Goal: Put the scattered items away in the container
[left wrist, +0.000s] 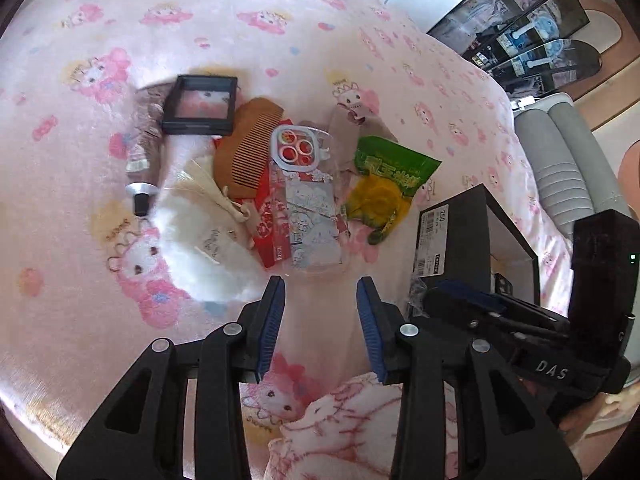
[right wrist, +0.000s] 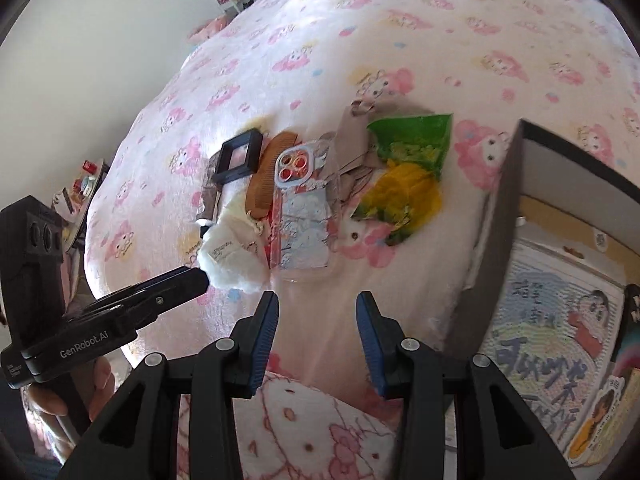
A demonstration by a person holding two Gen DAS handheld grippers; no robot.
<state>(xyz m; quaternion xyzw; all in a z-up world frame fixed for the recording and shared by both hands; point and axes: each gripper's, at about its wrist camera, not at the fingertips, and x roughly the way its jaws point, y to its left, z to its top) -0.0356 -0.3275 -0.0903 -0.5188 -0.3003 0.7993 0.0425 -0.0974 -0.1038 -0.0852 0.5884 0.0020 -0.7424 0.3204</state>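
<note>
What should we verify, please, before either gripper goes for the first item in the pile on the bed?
1. Left gripper empty, jaws apart: ok.
2. Right gripper empty, jaws apart: ok.
3. Box open, beside the pile: ok.
4. Free room inside the box: cannot tell; printed sheets show there.
5. Phone case free to lift: ok; it lies on top, over the red packet.
6. Wooden comb free to lift: cannot tell; the case's edge may overlap it.

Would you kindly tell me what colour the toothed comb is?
The toothed wooden comb is brown; the left wrist view shows it best.
</note>
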